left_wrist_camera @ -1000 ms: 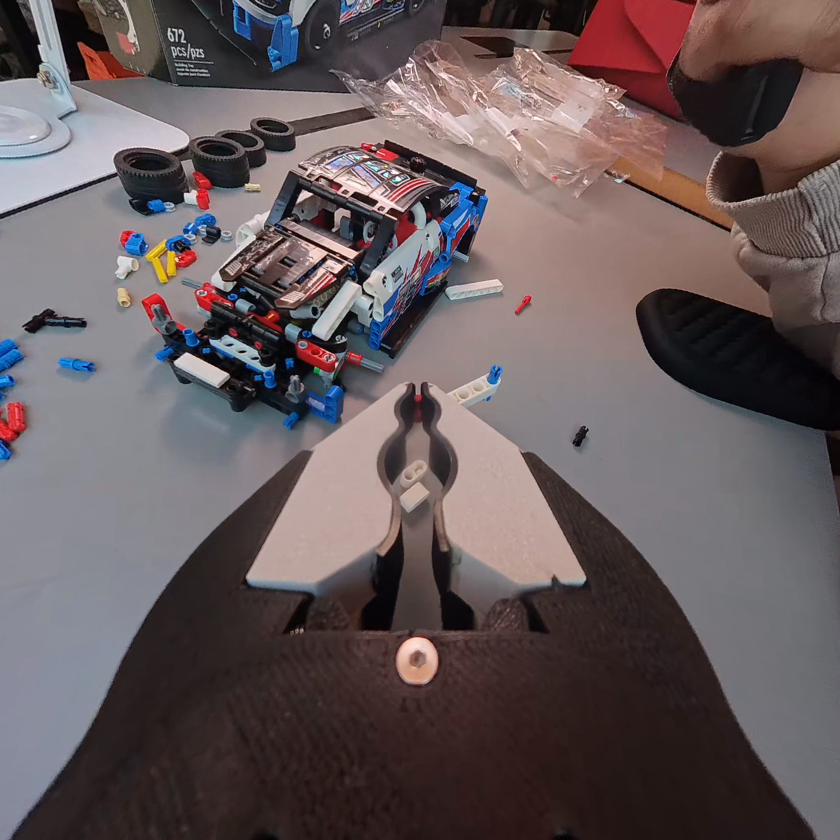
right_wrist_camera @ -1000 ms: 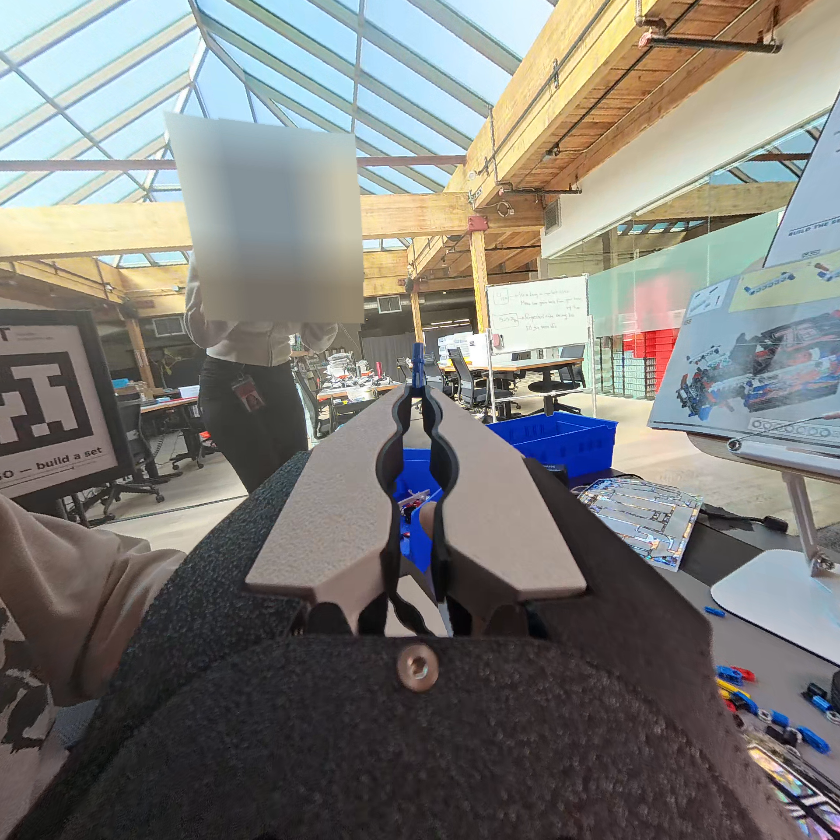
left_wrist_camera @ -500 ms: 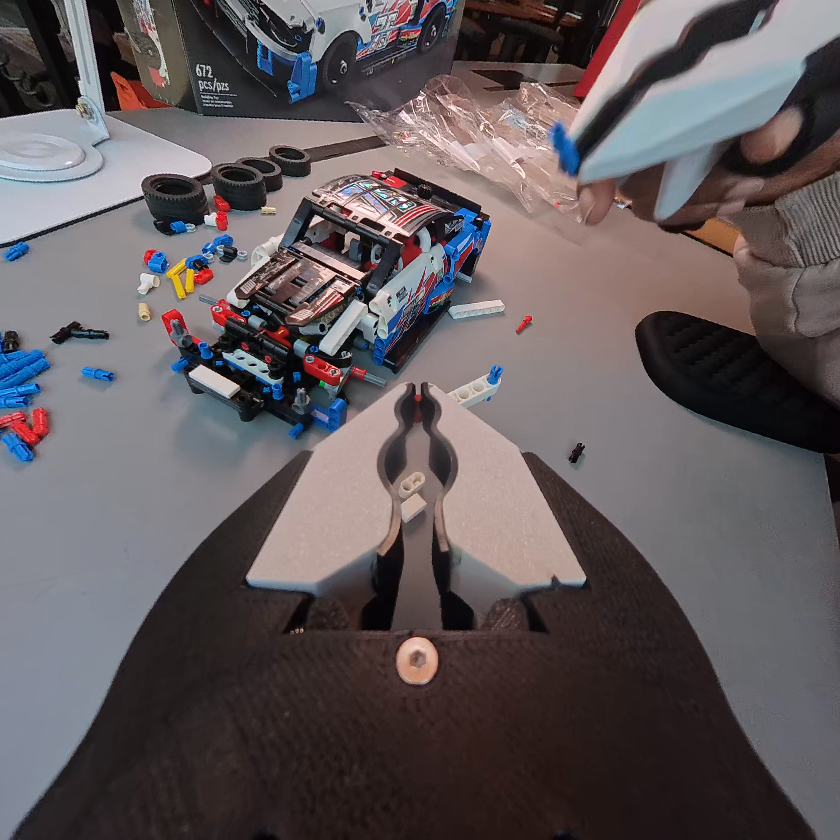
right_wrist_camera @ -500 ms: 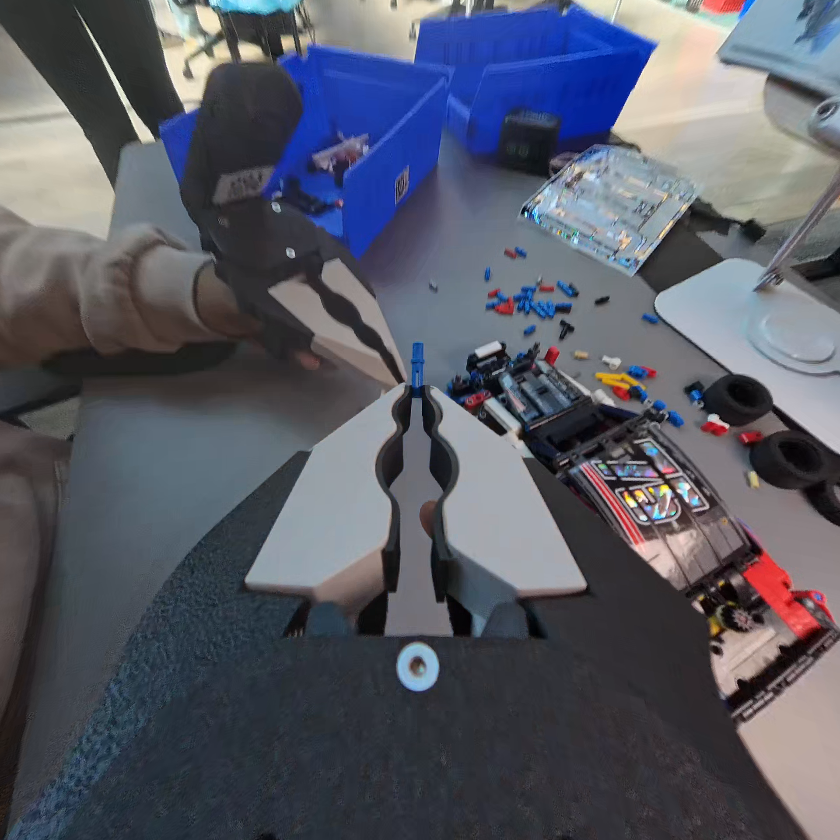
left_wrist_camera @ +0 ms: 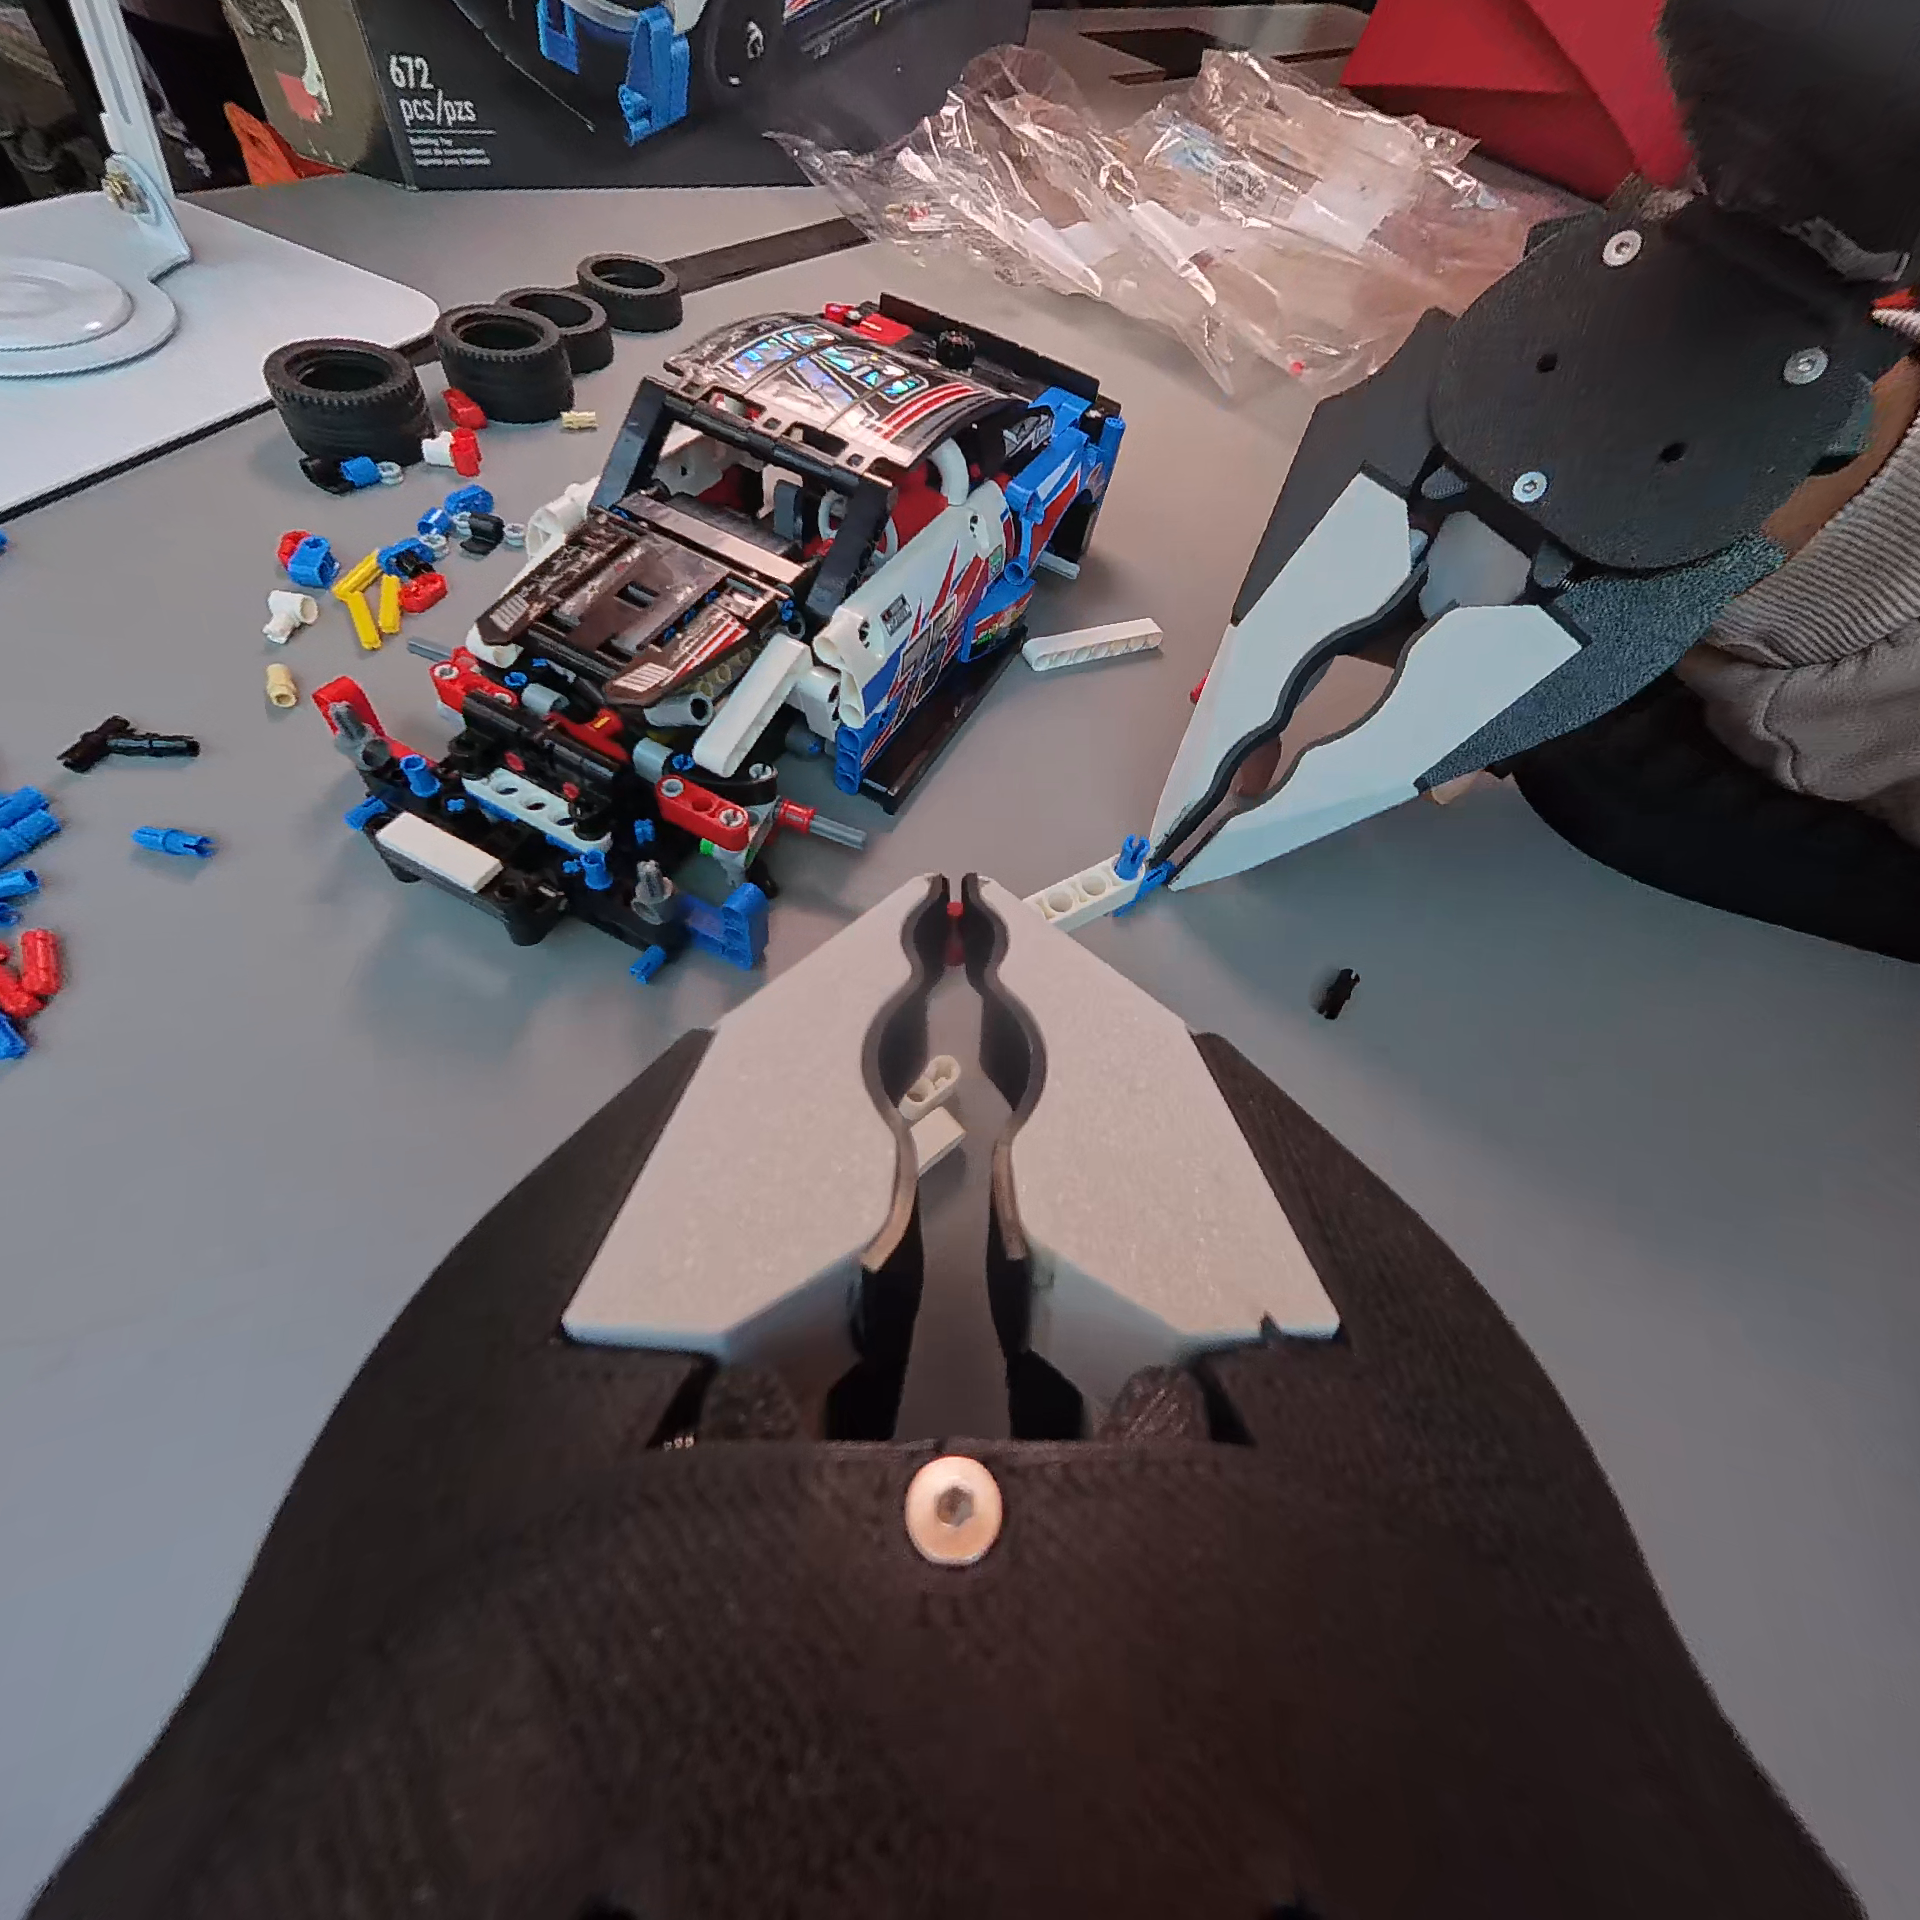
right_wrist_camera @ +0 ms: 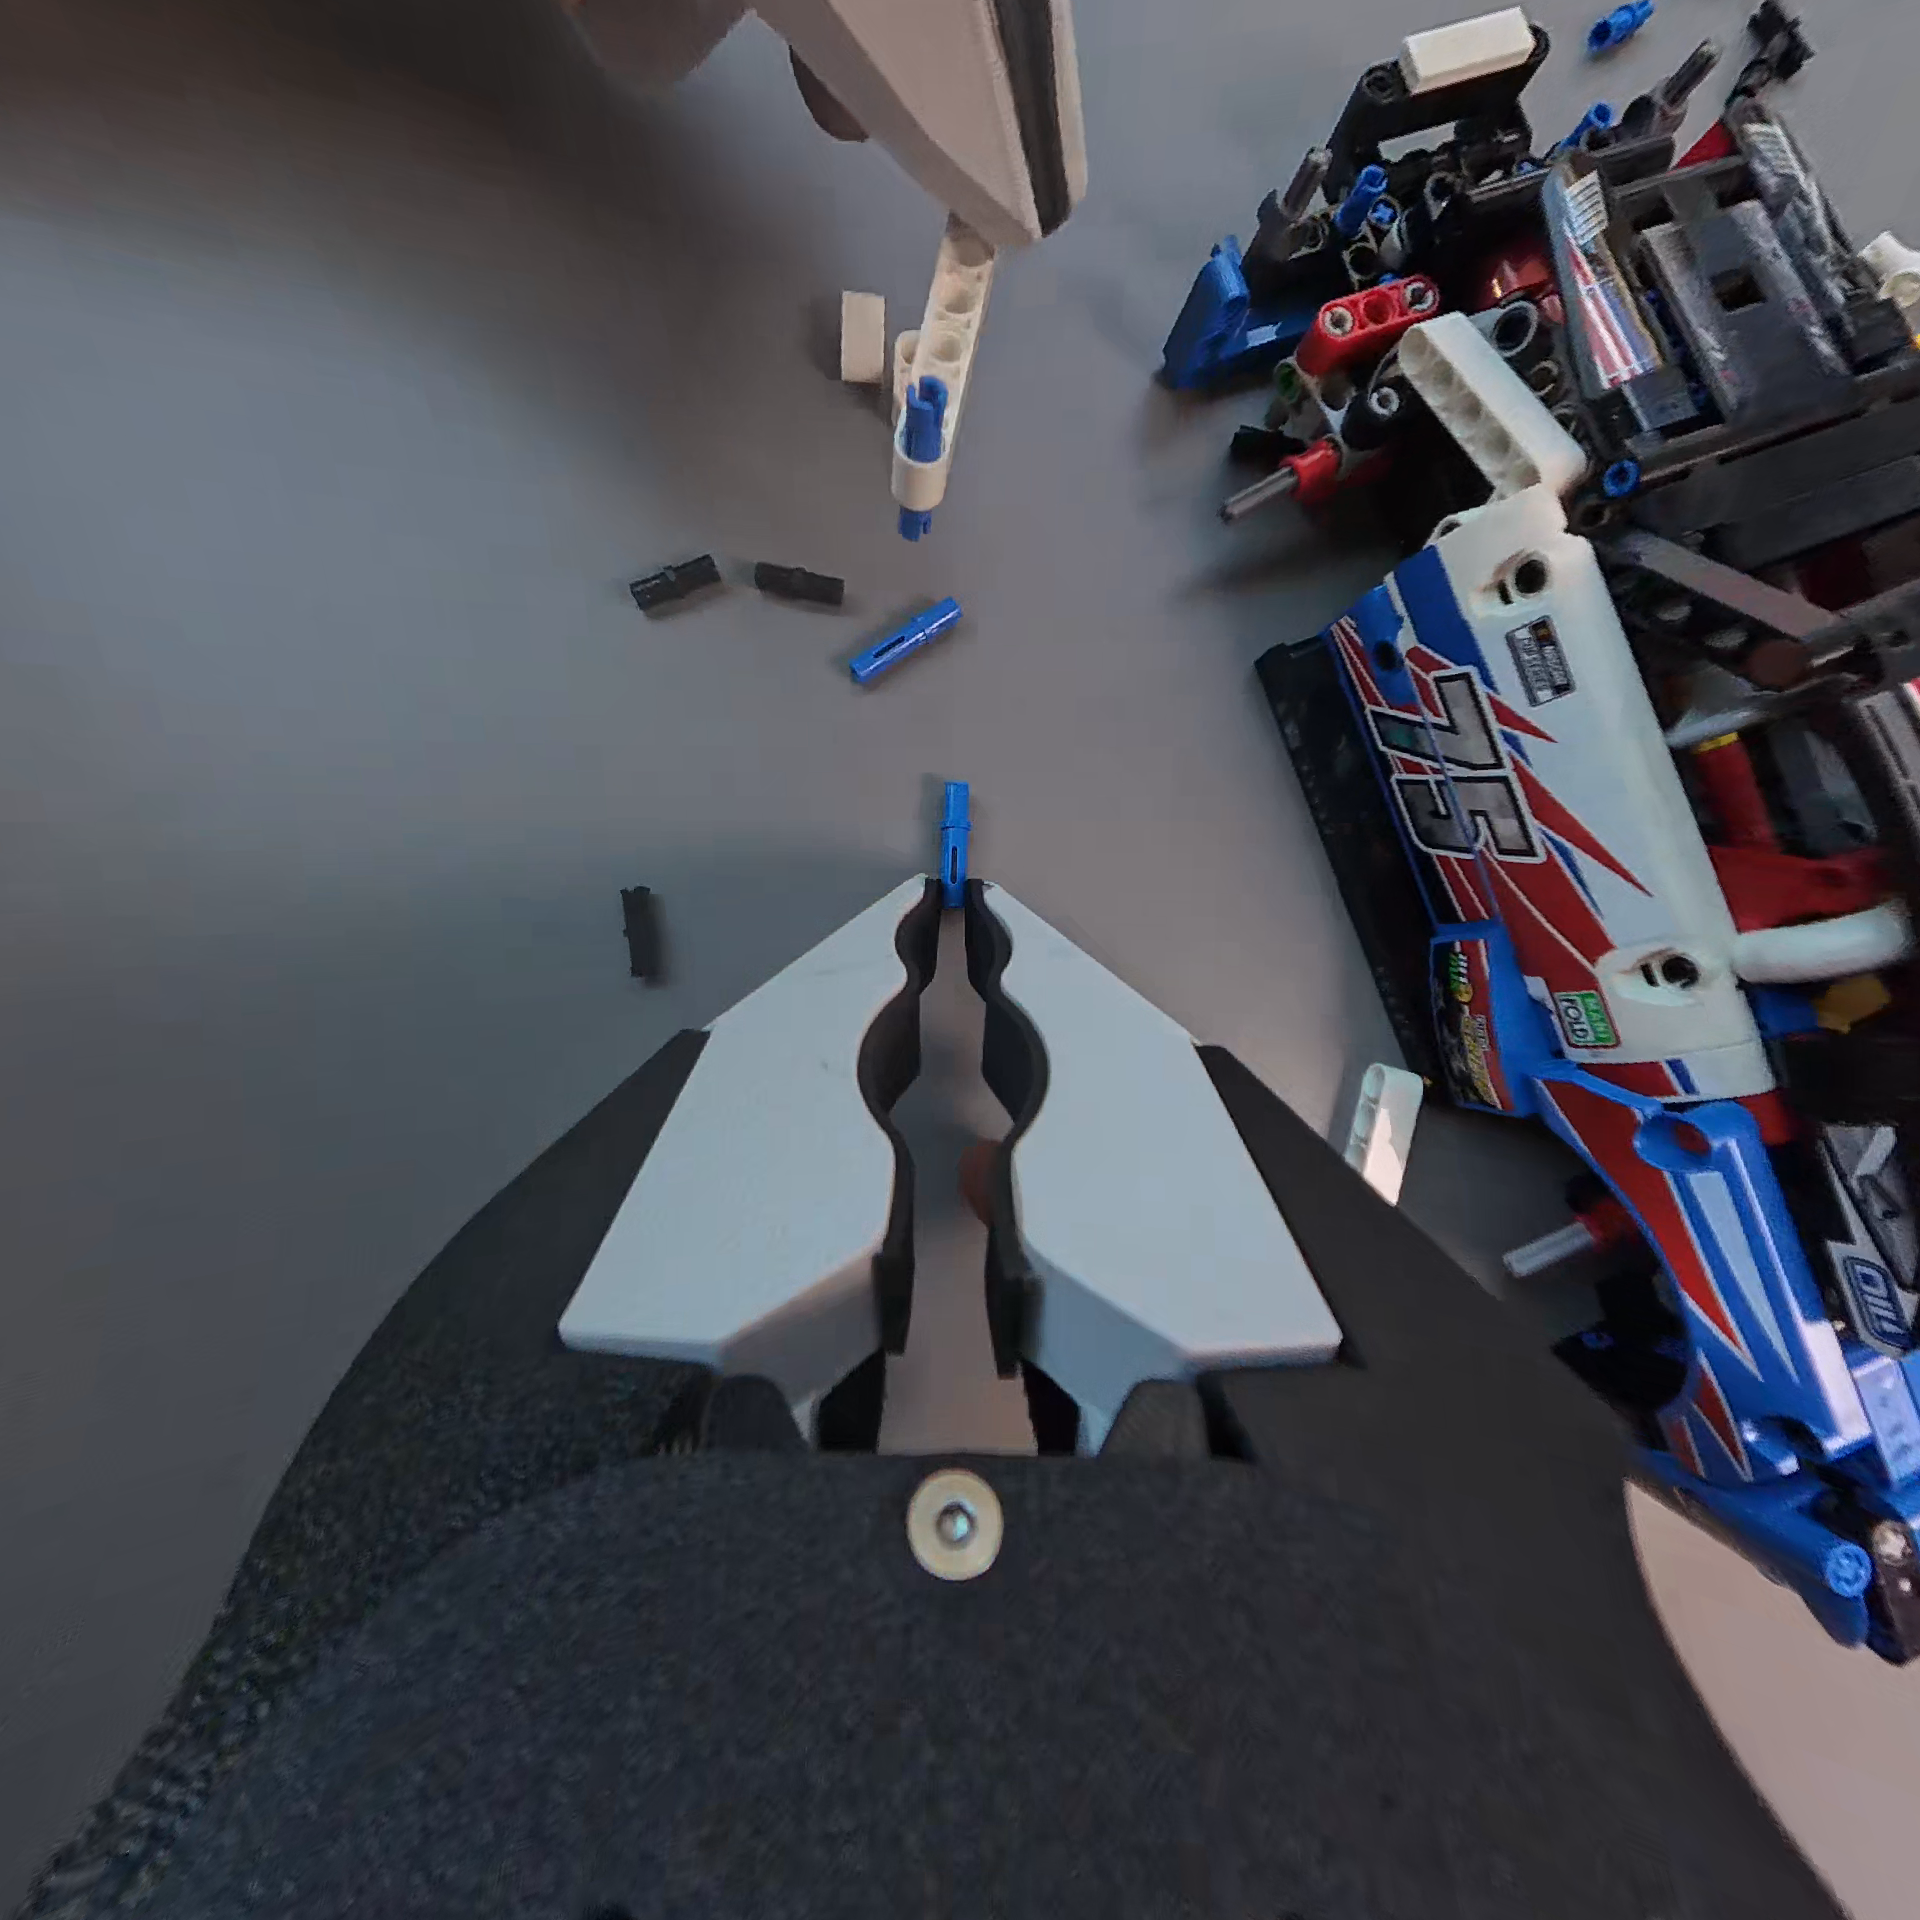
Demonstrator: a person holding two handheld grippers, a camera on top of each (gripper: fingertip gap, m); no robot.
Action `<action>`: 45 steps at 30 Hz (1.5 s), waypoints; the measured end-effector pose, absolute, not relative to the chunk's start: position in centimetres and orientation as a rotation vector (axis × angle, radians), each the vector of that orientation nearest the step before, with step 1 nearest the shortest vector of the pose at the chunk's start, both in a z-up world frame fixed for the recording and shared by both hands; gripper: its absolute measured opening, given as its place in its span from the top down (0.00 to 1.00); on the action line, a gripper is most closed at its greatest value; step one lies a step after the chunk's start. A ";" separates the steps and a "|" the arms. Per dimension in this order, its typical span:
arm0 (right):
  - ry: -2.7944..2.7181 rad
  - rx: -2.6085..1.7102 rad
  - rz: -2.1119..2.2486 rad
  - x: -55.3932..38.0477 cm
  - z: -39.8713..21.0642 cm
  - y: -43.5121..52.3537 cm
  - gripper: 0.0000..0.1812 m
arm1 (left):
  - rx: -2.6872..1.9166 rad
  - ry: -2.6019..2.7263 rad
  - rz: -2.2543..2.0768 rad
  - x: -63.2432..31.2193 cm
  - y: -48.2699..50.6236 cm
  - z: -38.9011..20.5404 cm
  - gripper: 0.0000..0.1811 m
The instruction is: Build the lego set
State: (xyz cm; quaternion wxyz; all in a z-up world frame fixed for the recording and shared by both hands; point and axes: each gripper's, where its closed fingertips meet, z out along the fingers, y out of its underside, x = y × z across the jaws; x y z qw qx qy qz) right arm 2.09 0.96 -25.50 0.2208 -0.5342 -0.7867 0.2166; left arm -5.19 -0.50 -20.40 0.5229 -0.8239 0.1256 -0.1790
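A: Left wrist view first, going left to right: loose blue pins [left_wrist_camera: 26,821] and red pins [left_wrist_camera: 29,971] lie at the far left edge of the grey bench [left_wrist_camera: 312,1143], with four black tyres [left_wrist_camera: 348,390] farther back. Small yellow, red and blue bits [left_wrist_camera: 364,597] are scattered between the tyres and the car.

B: And the car itself?

A: The lego car [left_wrist_camera: 769,613] sits mid-bench, nose toward the camera, no wheels fitted. Behind it lie clear plastic bags [left_wrist_camera: 1143,208] and the set's box [left_wrist_camera: 623,83].

B: What about the left gripper?

A: The left gripper [left_wrist_camera: 956,894] is pressed nearly together on a small red piece [left_wrist_camera: 954,910] at its tips. Just right of the tips lies a white beam [left_wrist_camera: 1086,891] with a blue pin in its end.

B: Is the other one in that view?

A: Yes, the right gripper [left_wrist_camera: 1162,871] comes down from the right, its tip just beside that beam's blue end. A black pin [left_wrist_camera: 1337,989] lies alone nearer the camera.

B: And in the right wrist view?

A: The right gripper [right_wrist_camera: 954,885] pinches a blue pin [right_wrist_camera: 953,831] that sticks out past its tips. Three black pins [right_wrist_camera: 675,582] and a loose blue pin [right_wrist_camera: 904,639] lie on the bench beyond. The white beam [right_wrist_camera: 945,343] is farther still, under the left gripper's tip, and the car [right_wrist_camera: 1610,727] fills the right side.
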 end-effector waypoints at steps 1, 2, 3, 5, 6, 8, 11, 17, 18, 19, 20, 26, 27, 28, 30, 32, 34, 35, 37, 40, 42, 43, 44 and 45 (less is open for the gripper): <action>-2.176 -1.474 0.592 2.1 -25.5 1.0 0.99 | -1.976 0.310 -0.425 -5.1 -0.5 -20.5 1.00; -2.174 -1.470 0.589 2.0 -25.5 1.0 0.98 | -1.979 0.318 -0.422 -5.0 -0.5 -20.6 1.00; -2.169 -1.466 0.595 2.0 -25.4 1.0 0.97 | -1.982 0.323 -0.419 -4.9 -0.5 -20.7 1.00; -2.137 -1.455 0.666 1.7 -24.6 0.8 0.93 | -1.983 0.331 -0.416 -4.7 -0.6 -20.7 1.00; -2.113 -1.440 0.740 1.5 -23.9 0.3 0.91 | -1.981 0.332 -0.414 -4.7 -0.6 -20.6 1.00; -2.051 -1.398 0.900 0.8 -22.0 -0.8 0.88 | -1.972 0.330 -0.418 -4.6 -0.6 -20.4 1.00; -1.954 -1.351 1.000 -0.6 -20.4 -1.9 0.88 | -1.956 0.323 -0.449 -4.2 -0.7 -20.0 1.00; -1.898 -1.269 0.953 -1.7 -20.1 -1.5 0.97 | -1.918 0.343 -0.480 -3.6 -0.9 -19.3 1.00; -1.894 -1.252 0.982 -1.5 -19.7 -1.5 0.97 | -1.893 0.350 -0.498 -3.4 -1.0 -18.9 1.00; -1.884 -1.229 1.021 -1.4 -19.2 -1.5 0.97 | -1.853 0.363 -0.520 -3.2 -1.1 -18.2 0.99; -1.871 -1.215 1.052 -1.2 -18.8 -1.3 0.97 | -1.810 0.377 -0.546 -2.9 -1.3 -17.4 0.95; -1.799 -1.104 1.270 0.1 -16.1 -1.8 0.97 | -1.741 0.492 -0.554 -2.0 -2.1 -16.5 0.86; -1.803 -1.093 1.278 0.2 -16.0 -2.0 0.97 | -1.731 0.512 -0.566 -1.6 -2.3 -16.4 0.89; -1.819 -1.084 1.277 0.3 -16.1 -2.3 0.97 | -1.716 0.530 -0.581 -1.2 -2.5 -16.2 0.91; -1.844 -1.070 1.267 0.4 -16.3 -2.5 0.97 | -1.708 0.565 -0.582 -0.8 -2.8 -16.3 0.92; -1.861 -1.070 1.264 0.6 -16.5 -2.5 0.97 | -1.708 0.590 -0.582 -0.6 -2.9 -16.4 0.93; -1.866 -1.080 1.241 0.7 -16.7 -2.2 0.97 | -1.708 0.621 -0.580 -0.3 -3.1 -16.5 0.96; -1.872 -1.090 1.226 0.7 -16.9 -1.9 0.96 | -1.710 0.644 -0.575 0.0 -3.2 -16.6 0.97; -1.899 -1.115 1.233 0.9 -17.4 -1.9 0.96 | -1.723 0.691 -0.526 0.2 -3.3 -17.2 0.97; -1.940 -1.139 1.151 1.1 -18.5 -1.3 0.96 | -1.775 0.717 -0.455 -0.1 -3.1 -18.1 0.97; -2.022 -1.194 1.027 1.6 -20.3 -0.2 0.93 | -1.810 0.706 -0.397 -0.8 -2.7 -18.6 0.97; -2.053 -1.234 0.953 1.9 -21.3 0.5 0.93 | -1.823 0.702 -0.377 -1.1 -2.6 -18.8 0.97; -2.078 -1.259 0.902 2.1 -22.1 0.9 0.93 | -1.835 0.697 -0.359 -1.3 -2.4 -19.0 0.97; -2.107 -1.282 0.870 2.2 -22.8 1.0 0.93 | -1.845 0.695 -0.343 -1.5 -2.3 -19.2 0.97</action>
